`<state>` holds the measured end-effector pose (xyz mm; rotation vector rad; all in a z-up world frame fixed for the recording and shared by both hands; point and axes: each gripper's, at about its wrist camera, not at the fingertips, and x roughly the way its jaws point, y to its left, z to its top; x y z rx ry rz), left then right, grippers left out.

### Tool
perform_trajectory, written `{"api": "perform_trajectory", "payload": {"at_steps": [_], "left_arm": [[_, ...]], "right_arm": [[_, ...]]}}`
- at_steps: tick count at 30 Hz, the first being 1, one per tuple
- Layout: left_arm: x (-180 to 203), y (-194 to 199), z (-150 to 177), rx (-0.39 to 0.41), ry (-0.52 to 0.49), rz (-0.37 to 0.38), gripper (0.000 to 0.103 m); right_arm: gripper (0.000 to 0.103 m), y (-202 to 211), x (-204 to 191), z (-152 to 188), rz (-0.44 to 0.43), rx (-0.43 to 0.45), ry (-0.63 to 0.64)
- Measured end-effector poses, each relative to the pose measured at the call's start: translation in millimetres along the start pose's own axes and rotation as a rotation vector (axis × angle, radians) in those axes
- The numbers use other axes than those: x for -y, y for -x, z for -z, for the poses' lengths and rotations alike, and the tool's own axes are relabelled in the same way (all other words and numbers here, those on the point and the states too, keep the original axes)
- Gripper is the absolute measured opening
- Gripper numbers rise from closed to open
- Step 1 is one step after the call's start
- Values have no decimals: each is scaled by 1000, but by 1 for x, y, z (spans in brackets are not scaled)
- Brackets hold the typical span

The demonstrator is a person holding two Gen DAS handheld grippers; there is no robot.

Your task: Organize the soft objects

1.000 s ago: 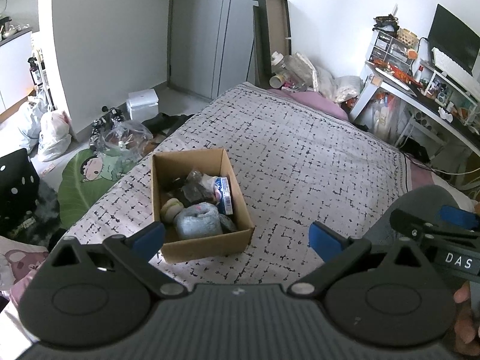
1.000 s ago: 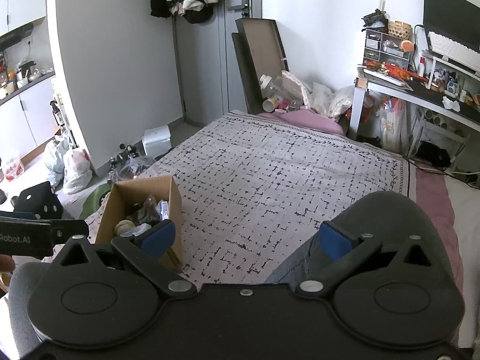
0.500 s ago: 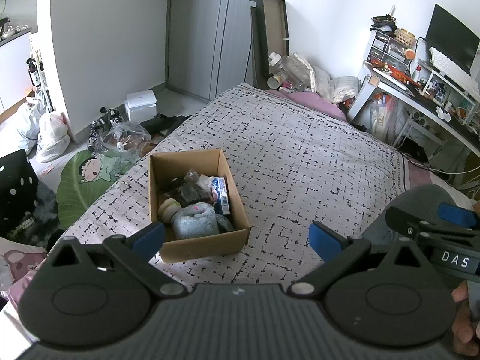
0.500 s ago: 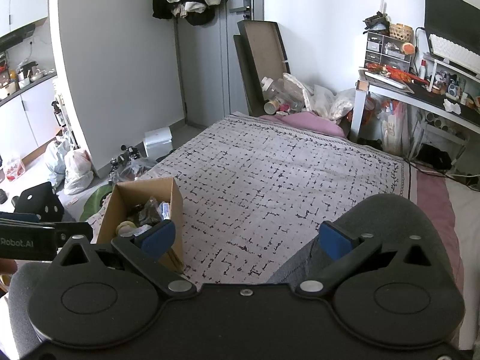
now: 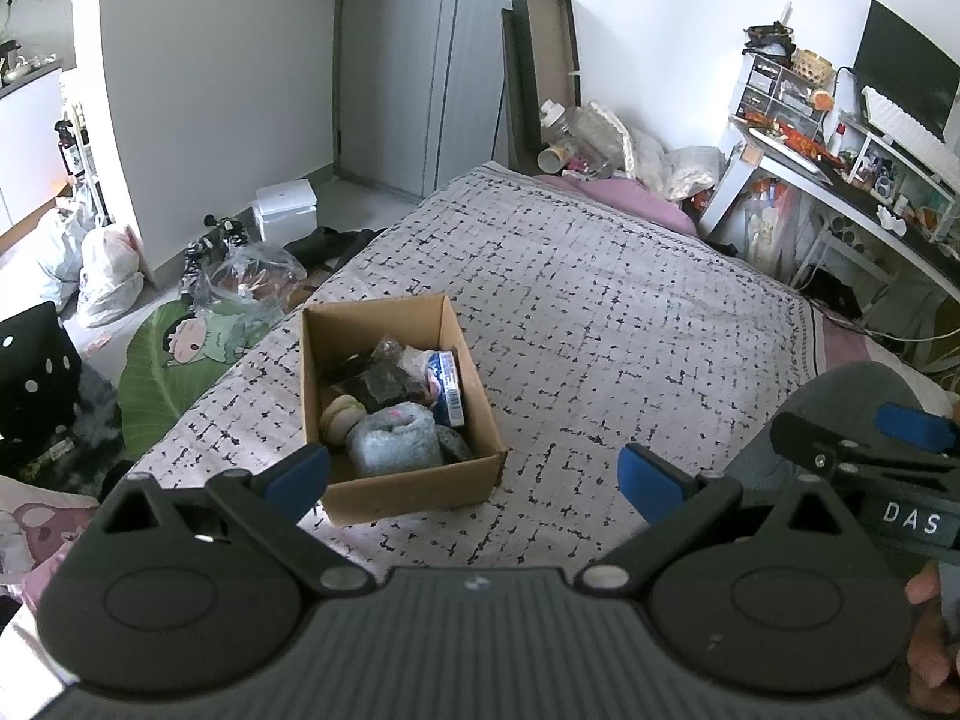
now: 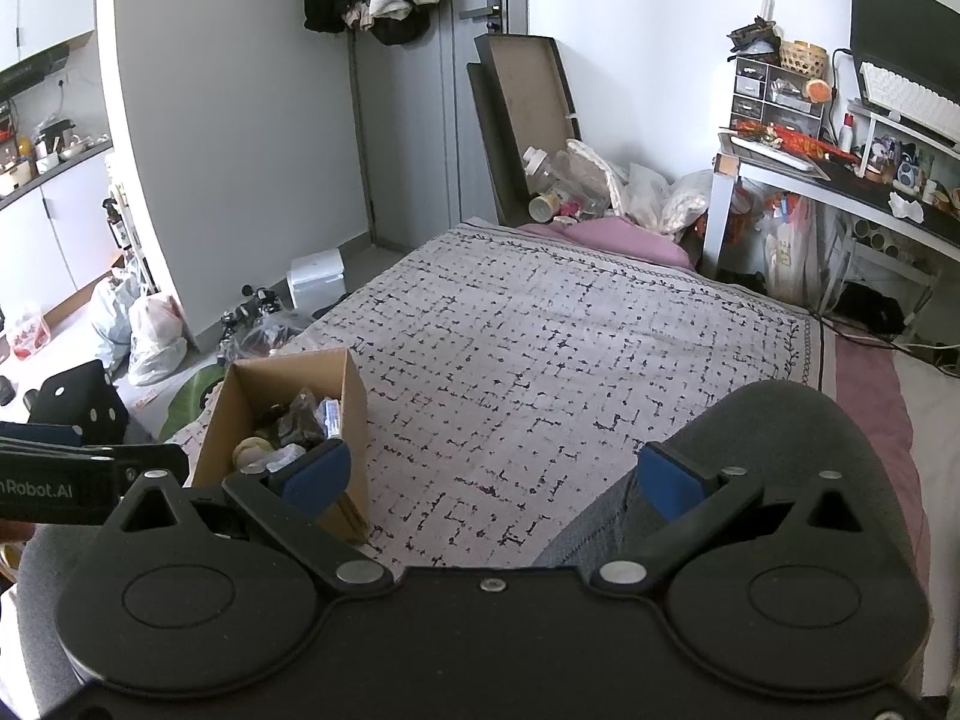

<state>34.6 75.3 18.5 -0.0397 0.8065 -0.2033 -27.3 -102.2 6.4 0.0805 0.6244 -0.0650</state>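
Observation:
A brown cardboard box (image 5: 408,489) stands on the patterned bedspread (image 5: 600,312) near the bed's left edge. It holds a rolled pale blue fuzzy sock (image 5: 393,443), a cream round item (image 5: 339,417), dark crumpled items and a blue-and-white pack (image 5: 447,387). My left gripper (image 5: 474,477) is open and empty, held above the bed just in front of the box. My right gripper (image 6: 492,474) is open and empty, to the right of the box (image 6: 288,396), above the person's grey knee (image 6: 762,438).
The bed's left edge drops to a cluttered floor with plastic bags (image 5: 108,276), a green leaf mat (image 5: 174,354) and a white bin (image 5: 285,210). Pillows and bags (image 6: 600,192) pile at the bed's far end. A white desk (image 6: 840,180) stands right.
Both grippers have pulled back and risen slightly, so the box looks a little farther and more of the room shows. Both stay open and empty.

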Motion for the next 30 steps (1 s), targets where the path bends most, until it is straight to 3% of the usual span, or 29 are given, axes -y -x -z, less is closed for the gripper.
{"api": "perform_trajectory", "payload": {"at_steps": [30], "left_arm": [[4, -9, 2, -14, -31, -5, 102]], "right_arm": [[103, -8, 3, 2, 6, -19, -12]]}}
